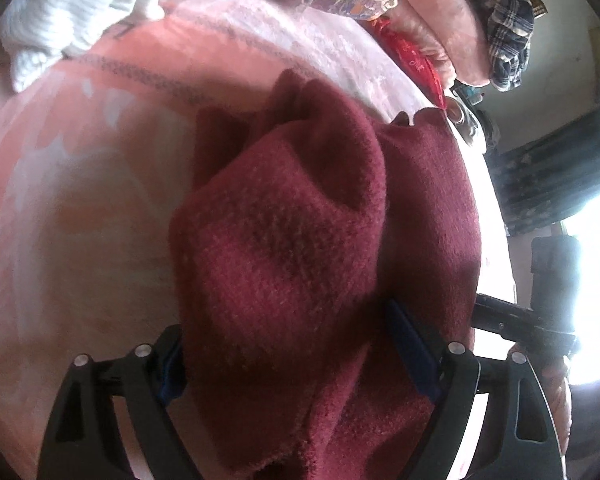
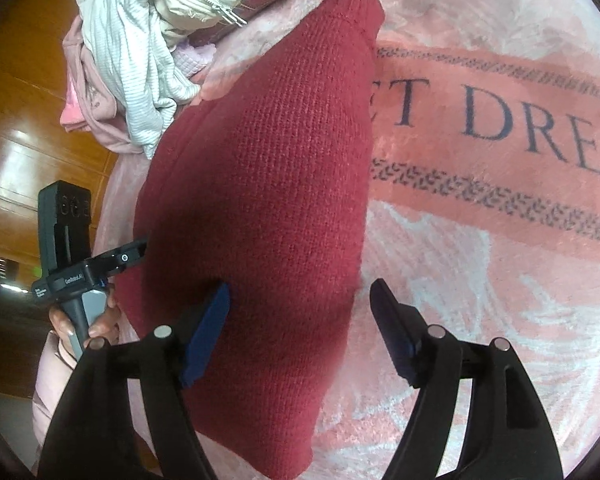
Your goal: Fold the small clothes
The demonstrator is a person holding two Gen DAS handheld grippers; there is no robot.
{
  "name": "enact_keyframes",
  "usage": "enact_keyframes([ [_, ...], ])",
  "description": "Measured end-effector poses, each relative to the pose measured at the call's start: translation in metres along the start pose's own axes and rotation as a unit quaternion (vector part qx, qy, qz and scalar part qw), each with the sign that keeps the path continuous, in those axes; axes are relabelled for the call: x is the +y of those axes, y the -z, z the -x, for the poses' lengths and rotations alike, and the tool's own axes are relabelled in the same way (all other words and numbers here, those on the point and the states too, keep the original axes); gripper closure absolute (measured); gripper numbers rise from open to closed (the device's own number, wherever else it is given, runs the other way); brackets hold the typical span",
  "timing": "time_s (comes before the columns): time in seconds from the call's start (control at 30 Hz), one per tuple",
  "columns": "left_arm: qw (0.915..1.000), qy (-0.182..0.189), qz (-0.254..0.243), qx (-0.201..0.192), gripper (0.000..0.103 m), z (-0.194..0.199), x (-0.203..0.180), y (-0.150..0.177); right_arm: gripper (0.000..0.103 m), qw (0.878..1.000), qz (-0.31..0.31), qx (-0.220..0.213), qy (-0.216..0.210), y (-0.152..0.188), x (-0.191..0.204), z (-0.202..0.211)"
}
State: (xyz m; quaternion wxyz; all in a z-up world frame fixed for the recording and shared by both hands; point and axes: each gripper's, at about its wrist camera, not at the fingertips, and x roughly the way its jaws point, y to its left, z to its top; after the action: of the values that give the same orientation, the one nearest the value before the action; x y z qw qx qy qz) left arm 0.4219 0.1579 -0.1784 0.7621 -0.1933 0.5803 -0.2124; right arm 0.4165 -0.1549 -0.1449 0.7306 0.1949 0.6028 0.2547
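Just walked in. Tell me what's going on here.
A person with a gripper in each hand is folding a dark red knit sweater on a pink blanket lettered "DRE". The left gripper has bunched sweater fabric between its fingers. The right gripper is open, jaws either side of the sweater's edge. A pile of white and pink clothes waits beside it.
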Motion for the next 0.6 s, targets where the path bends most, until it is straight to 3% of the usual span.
enact_keyframes([
  [0.13, 1.0000, 0.002, -0.001, 0.005, 0.013, -0.003, 0.001, 0.000, 0.065, 1.000, 0.003, -0.010, -0.017, 0.003, 0.002, 0.006],
  [0.2, 1.0000, 0.009, -0.002, 0.001, 0.015, -0.001, 0.002, 0.001, 0.069, 1.000, 0.000, -0.017, -0.024, 0.006, 0.002, 0.011],
  [0.27, 0.9997, 0.025, 0.000, -0.004, 0.035, 0.000, 0.003, 0.005, 0.071, 0.999, 0.005, -0.024, -0.025, 0.009, 0.004, 0.016],
  [0.4, 0.9983, 0.055, -0.013, -0.010, 0.065, 0.005, 0.000, 0.012, 0.072, 0.999, 0.023, -0.029, -0.021, 0.016, 0.012, 0.026],
  [0.47, 0.9974, 0.069, -0.016, -0.011, 0.072, 0.008, -0.001, 0.015, 0.072, 0.999, 0.030, -0.029, -0.022, 0.018, 0.013, 0.030],
  [0.6, 0.9951, 0.089, -0.040, -0.017, 0.074, 0.014, -0.019, 0.029, 0.072, 0.999, 0.040, -0.029, -0.012, 0.029, 0.011, 0.045],
])
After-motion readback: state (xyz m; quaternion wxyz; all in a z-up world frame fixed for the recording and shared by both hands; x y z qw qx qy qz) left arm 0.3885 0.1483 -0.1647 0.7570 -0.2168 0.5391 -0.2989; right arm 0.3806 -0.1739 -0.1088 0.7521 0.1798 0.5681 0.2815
